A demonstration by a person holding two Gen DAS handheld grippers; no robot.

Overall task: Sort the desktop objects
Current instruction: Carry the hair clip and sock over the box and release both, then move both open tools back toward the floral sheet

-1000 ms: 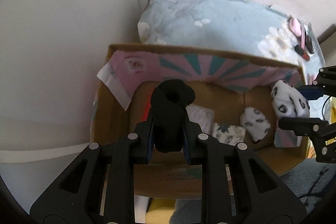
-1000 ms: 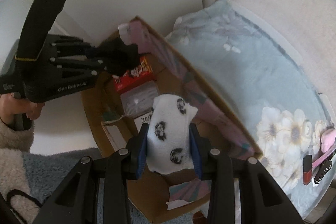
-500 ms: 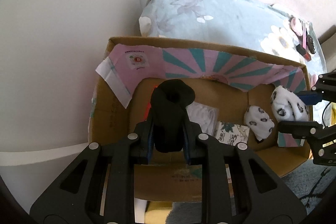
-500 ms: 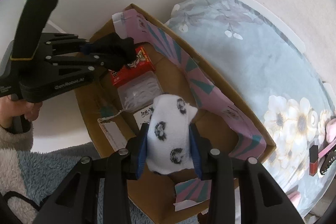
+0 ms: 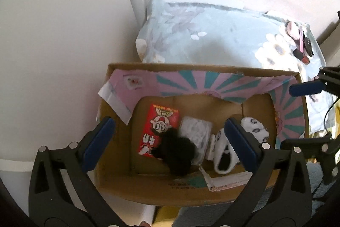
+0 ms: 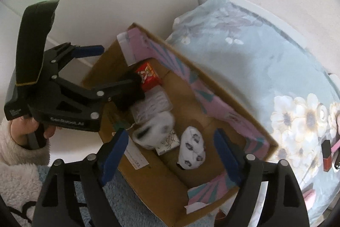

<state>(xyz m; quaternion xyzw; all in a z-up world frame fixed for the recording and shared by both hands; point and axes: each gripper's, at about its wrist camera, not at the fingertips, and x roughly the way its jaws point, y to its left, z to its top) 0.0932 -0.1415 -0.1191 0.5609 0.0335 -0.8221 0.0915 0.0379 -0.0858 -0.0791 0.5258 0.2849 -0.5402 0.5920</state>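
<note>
hand (image 6: 27, 131) only in right view

One box (image 5: 119, 184); inside it, two white patterned socks (image 5: 255, 131) (image 5: 221, 154); one black sock (image 5: 178, 152); one red packet (image 5: 159, 129); one clear bag (image 5: 195, 131); one small card (image 6: 170, 142); on the cloth (image 5: 212, 39), one comb (image 5: 309, 49).

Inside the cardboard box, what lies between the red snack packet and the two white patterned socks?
In the left wrist view, a clear plastic packet lies between the red snack packet and the white socks, with the black sock overlapping both packets.
</note>
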